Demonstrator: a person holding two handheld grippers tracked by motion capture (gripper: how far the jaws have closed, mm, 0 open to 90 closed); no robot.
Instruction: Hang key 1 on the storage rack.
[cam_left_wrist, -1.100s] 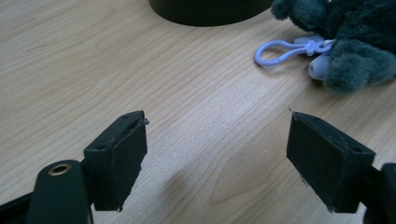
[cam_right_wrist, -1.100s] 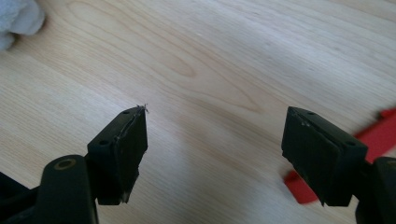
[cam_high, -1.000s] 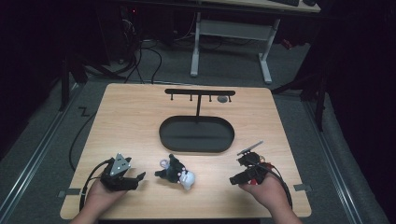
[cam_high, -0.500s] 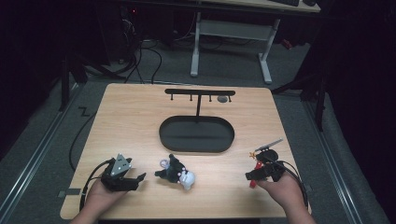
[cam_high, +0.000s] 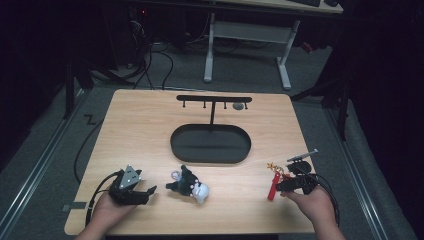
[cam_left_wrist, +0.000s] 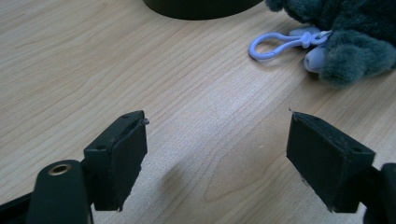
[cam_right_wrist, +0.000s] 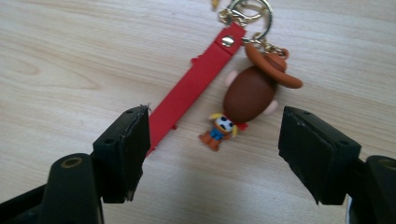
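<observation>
right tool (cam_right_wrist: 215, 121) over the red-strap keychain (cam_right_wrist: 196, 86), near the bench (cam_high: 140, 130) front edge

its jaws stand wide and have just been closing, pads off the keychain between them. left tool (cam_left_wrist: 217, 126), wide, holds nothing; the plush toy (cam_high: 189, 184) lies just beside it, bare wood between.

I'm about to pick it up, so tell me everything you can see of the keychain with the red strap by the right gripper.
The keychain lies flat on the wooden table, between the open jaws of the right gripper, which do not touch it. It has a red strap that looks rubbery, with a metal rivet, joined to a gold ring. From the ring hang a brown head-shaped charm in a brown hat and a tiny figure.
</observation>
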